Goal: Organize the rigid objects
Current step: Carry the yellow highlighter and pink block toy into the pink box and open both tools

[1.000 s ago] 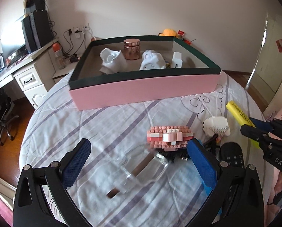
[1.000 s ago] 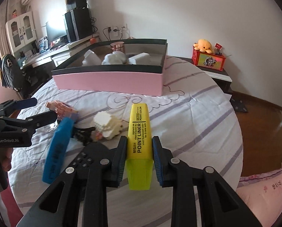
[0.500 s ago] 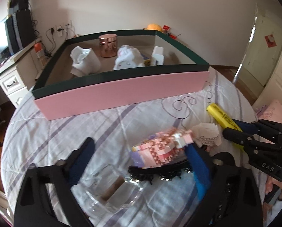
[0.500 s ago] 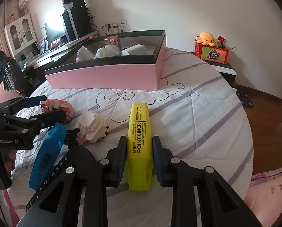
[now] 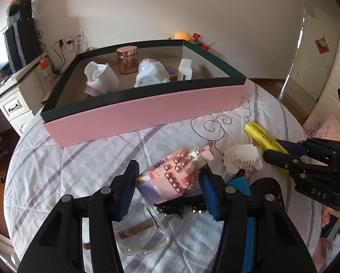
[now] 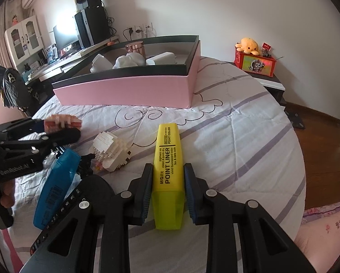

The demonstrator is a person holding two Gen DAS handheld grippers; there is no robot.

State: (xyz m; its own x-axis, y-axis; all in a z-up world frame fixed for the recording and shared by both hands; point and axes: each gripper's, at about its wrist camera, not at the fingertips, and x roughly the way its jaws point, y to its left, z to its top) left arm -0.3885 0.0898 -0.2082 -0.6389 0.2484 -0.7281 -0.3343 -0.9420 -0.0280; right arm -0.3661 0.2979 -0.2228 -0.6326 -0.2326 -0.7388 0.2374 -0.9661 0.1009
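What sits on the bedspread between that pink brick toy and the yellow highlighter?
A small white brick figure lies between the pink brick toy and the yellow highlighter. The left wrist view shows it best.

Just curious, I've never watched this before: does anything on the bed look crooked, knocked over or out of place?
The pink block model sits tilted between the left gripper pads, which have just been closing on it, one end raised off the quilt. A clear container lies on its side below it. The yellow highlighter in the right gripper looks straight.
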